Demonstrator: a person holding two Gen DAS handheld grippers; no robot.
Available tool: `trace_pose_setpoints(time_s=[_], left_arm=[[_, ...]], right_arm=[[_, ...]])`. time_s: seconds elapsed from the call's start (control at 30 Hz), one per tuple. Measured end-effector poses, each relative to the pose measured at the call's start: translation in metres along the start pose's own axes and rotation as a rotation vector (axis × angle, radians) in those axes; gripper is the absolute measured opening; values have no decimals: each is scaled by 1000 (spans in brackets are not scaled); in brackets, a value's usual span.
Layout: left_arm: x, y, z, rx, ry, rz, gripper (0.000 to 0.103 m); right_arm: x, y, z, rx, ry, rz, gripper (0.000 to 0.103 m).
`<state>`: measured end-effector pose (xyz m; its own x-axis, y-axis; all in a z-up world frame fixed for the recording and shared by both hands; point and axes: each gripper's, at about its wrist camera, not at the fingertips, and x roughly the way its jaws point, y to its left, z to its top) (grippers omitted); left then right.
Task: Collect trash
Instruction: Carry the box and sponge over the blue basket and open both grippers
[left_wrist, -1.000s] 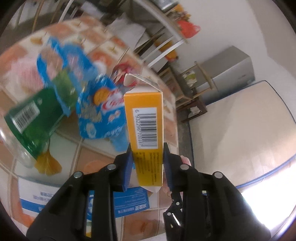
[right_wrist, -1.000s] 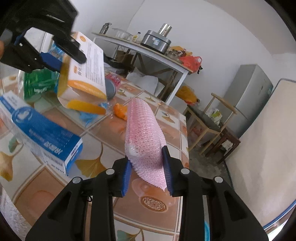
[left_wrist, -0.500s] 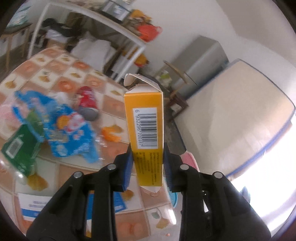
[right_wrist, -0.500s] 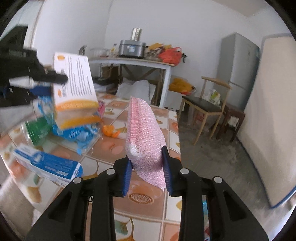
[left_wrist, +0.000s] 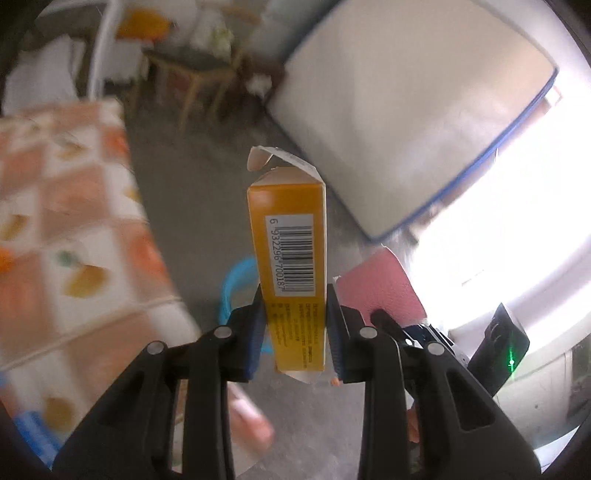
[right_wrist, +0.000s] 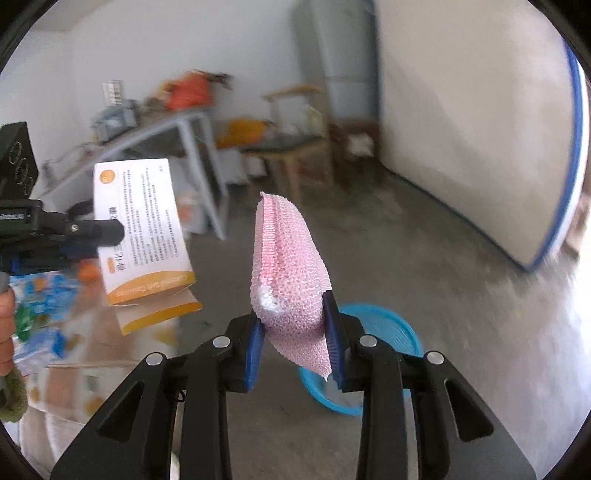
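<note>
one carton (left_wrist: 287, 254) between left hand-held gripper (left_wrist: 294, 325) pads

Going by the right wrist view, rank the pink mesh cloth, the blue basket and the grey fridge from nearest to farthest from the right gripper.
1. pink mesh cloth: clamped in the right gripper.
2. blue basket: on the floor, just beyond and lower right.
3. grey fridge: against the far wall, upper centre.

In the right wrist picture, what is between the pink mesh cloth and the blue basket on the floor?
Nothing: in the right wrist view the pink mesh cloth, clamped in the right hand-held gripper, hangs before the blue basket; only bare grey floor surrounds it.
</note>
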<state>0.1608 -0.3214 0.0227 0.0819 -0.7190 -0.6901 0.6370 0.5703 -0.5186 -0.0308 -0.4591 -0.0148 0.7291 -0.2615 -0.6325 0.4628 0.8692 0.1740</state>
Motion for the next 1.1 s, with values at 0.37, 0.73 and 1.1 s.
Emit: trace_pose_setpoints(time_s=[0.37,0.73,1.1], left_arm=[[167,-13,9,-2,235,107,29],[181,4,19,-32,206,160,62],[92,3,13,-23,86,109,62]], right_arm=[[130,-86,-46,233,257,-9,31],[198,-135,-70,291,324,-88,69],[125,-126,-86,306,266,-58,69]])
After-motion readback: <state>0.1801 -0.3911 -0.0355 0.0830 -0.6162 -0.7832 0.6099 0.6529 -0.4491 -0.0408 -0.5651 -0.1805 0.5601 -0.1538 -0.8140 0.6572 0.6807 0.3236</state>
